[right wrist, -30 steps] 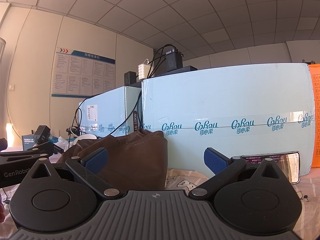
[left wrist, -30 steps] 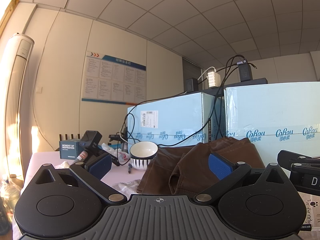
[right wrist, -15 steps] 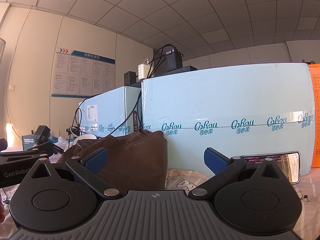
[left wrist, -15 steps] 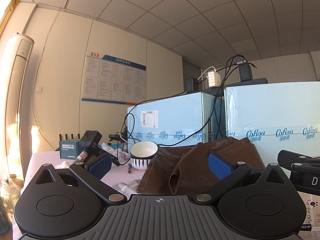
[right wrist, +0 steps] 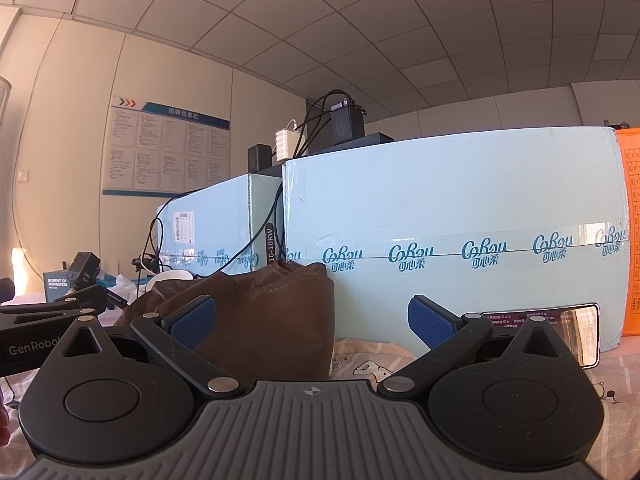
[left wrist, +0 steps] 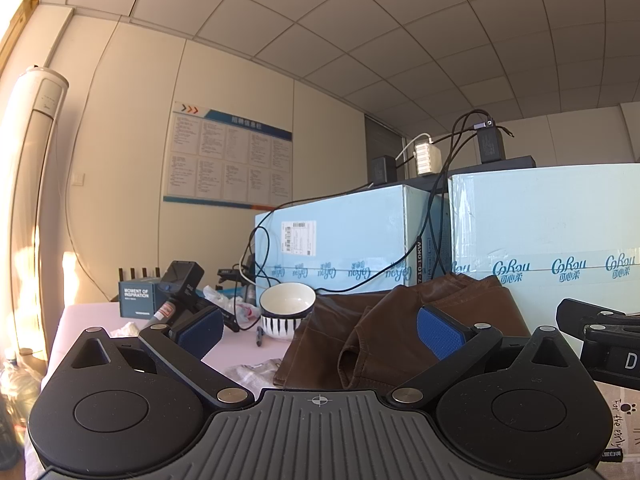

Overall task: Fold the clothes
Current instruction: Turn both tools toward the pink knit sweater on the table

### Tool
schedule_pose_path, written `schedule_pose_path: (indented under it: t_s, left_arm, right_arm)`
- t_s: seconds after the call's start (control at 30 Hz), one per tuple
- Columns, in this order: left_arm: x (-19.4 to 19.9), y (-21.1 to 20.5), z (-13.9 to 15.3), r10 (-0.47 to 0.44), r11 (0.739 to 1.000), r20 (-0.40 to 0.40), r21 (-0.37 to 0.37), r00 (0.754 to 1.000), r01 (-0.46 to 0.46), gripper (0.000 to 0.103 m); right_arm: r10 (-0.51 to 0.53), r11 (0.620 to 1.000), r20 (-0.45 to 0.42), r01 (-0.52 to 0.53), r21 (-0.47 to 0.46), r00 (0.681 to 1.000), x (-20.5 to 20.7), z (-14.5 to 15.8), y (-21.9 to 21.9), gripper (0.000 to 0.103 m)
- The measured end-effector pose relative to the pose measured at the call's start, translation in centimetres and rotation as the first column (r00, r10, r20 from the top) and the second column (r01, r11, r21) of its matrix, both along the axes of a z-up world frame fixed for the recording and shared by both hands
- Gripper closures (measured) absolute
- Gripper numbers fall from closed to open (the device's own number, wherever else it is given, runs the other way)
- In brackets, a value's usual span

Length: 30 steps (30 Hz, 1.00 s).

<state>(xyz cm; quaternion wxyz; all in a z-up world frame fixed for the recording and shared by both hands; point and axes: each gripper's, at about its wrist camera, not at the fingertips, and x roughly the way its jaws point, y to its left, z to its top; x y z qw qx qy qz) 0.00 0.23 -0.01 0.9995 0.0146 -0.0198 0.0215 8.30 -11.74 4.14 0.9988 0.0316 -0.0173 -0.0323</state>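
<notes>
Item: brown garment (left wrist: 404,320), apparently trousers or shorts, heaped in a rumpled mound on the table just in front of the pale-blue cartons (right wrist: 460,216); part of it lies on a printed cloth (right wrist: 372,364). Condition: creased and bunched, no neat fold visible. Judged status: folding not yet begun, or at most barely started; spreading flat, folding and squaring all appear to remain.

Left gripper (left wrist: 316,326): fingers spread wide, nothing between the blue pads (left wrist: 440,332), level with the near edge of the garment but not touching it.

Right gripper (right wrist: 310,320): fingers likewise spread wide and empty, beside the mound's right flank.

Surroundings: striped bowl (left wrist: 286,308) just left of the garment; phone (right wrist: 560,328) leaning against the carton; cables (left wrist: 432,216); small dark box (left wrist: 138,298).
</notes>
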Motion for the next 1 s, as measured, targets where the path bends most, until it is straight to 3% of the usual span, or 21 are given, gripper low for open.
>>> schedule_pose_path:
  t_s: [0.4,0.83,1.0]
  left_arm:
    - [-0.4,0.1,0.0,0.002,1.000,0.020,-0.007,1.000,-0.002,0.000]
    - [-1.1,2.0,0.4,0.002,0.992,0.076,-0.129,0.997,0.008,0.000]
    - [-1.8,2.5,0.7,-0.065,0.983,0.108,-0.162,0.992,0.082,0.000]
  right_arm:
    - [-0.007,1.000,0.058,0.006,0.022,0.998,-1.0,0.1,-0.4,0.000]
    - [-0.077,0.997,0.070,0.077,0.000,0.995,-3.7,2.2,1.6,0.000]
    - [-0.125,0.992,0.062,0.125,-0.004,0.990,-6.1,3.6,2.2,0.000]
